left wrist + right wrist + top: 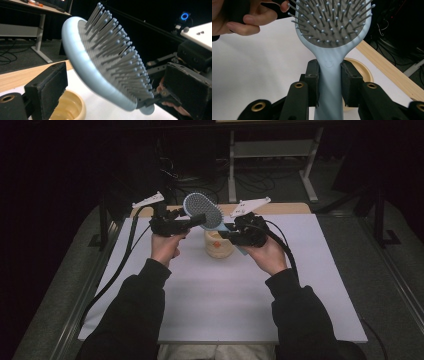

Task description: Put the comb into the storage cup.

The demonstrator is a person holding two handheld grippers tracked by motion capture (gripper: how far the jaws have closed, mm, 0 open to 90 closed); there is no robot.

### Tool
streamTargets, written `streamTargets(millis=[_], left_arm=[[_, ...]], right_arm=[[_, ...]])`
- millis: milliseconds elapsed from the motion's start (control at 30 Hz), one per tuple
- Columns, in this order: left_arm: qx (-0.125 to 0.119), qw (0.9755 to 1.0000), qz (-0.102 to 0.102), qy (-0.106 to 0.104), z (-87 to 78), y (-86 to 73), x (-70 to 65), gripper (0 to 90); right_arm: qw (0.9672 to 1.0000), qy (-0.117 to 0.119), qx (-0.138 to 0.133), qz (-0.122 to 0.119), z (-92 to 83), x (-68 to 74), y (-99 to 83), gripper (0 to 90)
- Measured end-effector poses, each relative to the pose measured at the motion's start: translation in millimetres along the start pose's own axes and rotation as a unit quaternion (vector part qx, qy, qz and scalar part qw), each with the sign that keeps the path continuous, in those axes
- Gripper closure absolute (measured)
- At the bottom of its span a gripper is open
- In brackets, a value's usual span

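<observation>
Dark floor and table legs fill the upper frame behind our white-covered desk (pixel 220 290). Starting at the left of the high view, our left gripper (pixel 196 220) sits just above centre-left, its jaws spread wide around the head of the pale blue hairbrush (pixel 204 210) — in the left gripper view the pads stand on either side of the bristles without pressing on them. At centre, a cream bowl (pixel 218 245) rests on the desk below the brush. To the right, our right gripper (pixel 328 82) has its jaws clamped on the brush handle, holding it up off the desk. We judge the lift is done — what is left is the handover or the setting-down, perhaps toward the bowl.
</observation>
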State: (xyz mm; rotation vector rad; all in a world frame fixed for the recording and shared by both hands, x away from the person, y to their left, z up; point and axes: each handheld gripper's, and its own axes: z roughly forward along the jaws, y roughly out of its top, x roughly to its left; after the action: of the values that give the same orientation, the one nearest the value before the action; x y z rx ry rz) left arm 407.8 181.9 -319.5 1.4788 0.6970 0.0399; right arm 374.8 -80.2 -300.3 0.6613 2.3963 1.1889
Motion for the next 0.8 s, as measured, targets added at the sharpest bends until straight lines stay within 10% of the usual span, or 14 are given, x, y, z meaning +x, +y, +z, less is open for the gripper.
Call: streamTargets(millis=[533,800], left_arm=[[-0.021,0.9994,-0.028,0.004,5.7,-1.9,3.8,15.0],[-0.029,0.9988,-0.037,0.014,5.1,-0.9,5.3,33.2]], right_arm=[[1.0,-0.001,-0.003,-0.004,6.2,3.0,1.1,68.6],[1.0,0.002,-0.004,-0.003,10.1,3.1,1.0,68.6]])
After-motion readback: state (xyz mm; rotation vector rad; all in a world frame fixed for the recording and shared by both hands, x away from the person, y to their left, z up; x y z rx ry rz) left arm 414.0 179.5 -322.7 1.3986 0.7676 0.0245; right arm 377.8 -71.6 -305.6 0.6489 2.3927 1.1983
